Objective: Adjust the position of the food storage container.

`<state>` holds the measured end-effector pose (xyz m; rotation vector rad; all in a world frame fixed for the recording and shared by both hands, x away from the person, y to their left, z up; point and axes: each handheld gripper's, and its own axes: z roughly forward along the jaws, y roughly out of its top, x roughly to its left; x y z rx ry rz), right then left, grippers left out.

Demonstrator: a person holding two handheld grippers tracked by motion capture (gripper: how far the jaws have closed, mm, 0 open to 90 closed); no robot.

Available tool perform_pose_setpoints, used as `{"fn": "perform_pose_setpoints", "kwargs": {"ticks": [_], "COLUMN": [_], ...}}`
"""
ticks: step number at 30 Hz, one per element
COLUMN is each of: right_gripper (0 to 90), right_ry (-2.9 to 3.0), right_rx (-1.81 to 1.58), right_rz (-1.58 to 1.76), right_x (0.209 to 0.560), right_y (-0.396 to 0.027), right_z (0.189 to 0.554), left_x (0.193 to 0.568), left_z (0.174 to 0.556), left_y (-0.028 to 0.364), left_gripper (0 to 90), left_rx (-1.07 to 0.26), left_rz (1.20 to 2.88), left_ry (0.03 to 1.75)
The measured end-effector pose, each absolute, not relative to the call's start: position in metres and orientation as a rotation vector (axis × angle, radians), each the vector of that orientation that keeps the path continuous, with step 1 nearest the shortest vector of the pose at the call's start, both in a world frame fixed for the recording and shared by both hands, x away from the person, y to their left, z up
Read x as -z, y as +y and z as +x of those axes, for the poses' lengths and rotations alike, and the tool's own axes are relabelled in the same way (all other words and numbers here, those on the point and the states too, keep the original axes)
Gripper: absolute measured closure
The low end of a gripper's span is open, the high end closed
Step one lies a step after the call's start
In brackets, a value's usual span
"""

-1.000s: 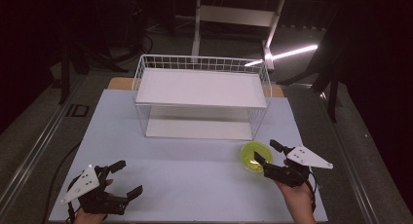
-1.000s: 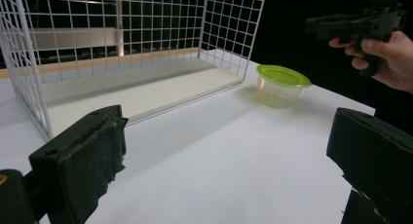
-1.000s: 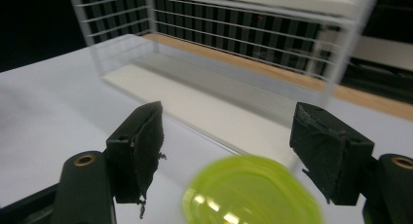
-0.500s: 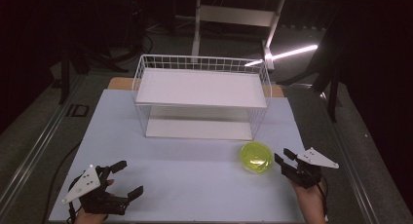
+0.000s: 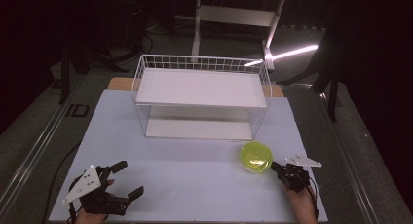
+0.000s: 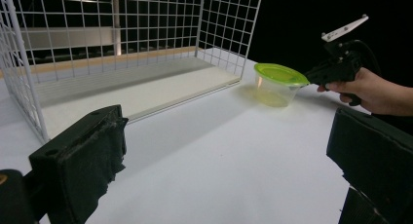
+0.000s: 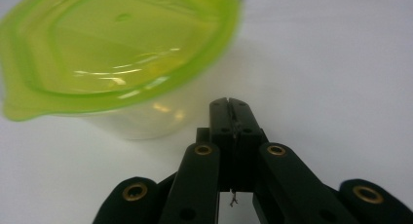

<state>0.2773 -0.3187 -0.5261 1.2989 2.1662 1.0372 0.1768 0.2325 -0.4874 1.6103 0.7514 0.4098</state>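
Tub (image 5: pixel 256 157) with a green lid sits on the white table (image 5: pixel 195 185), just in front of the wire rack's (image 5: pixel 202 95) right front corner, upright and lidded. In the left gripper view the tub (image 6: pixel 279 83) stands near the rack's (image 6: pixel 122 53) open corner, clear plastic below the lid.

Right gripper (image 5: pixel 278 168) lies low over the table just to the right of the tub, pointing at it, held by a hand (image 5: pixel 302 202) that comes in from the near edge. Its jaws have just been closing and now meet flat against each other with nothing between them; the right gripper view shows the closed tips (image 7: pixel 230 112) just short of the tub's (image 7: pixel 117 58) wall, under the lid's rim, and whether they touch it I cannot tell. From the left gripper view the same gripper (image 6: pixel 311 79) reaches to the lid's edge.

Left gripper (image 5: pixel 125 177) rests at the table's near left corner, well apart from the tub, jaws spread wide and empty; its two black pads (image 6: pixel 83 160) frame the left gripper view.
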Motion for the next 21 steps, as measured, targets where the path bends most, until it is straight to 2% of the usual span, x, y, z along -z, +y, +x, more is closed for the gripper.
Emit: {"fn": "perform_pose_setpoints", "kwargs": {"ticks": [21], "right_gripper": [90.0], "right_ry": [2.352], "right_rx": [-1.083], "right_rz": [1.117], "right_x": [0.531], "right_y": [-0.269], "right_z": [0.278], "left_x": [0.487], "left_z": [0.175], "left_y": [0.231], "left_gripper": [1.7], "left_rx": [-0.419], "left_rz": [1.626], "left_ry": [0.744]}}
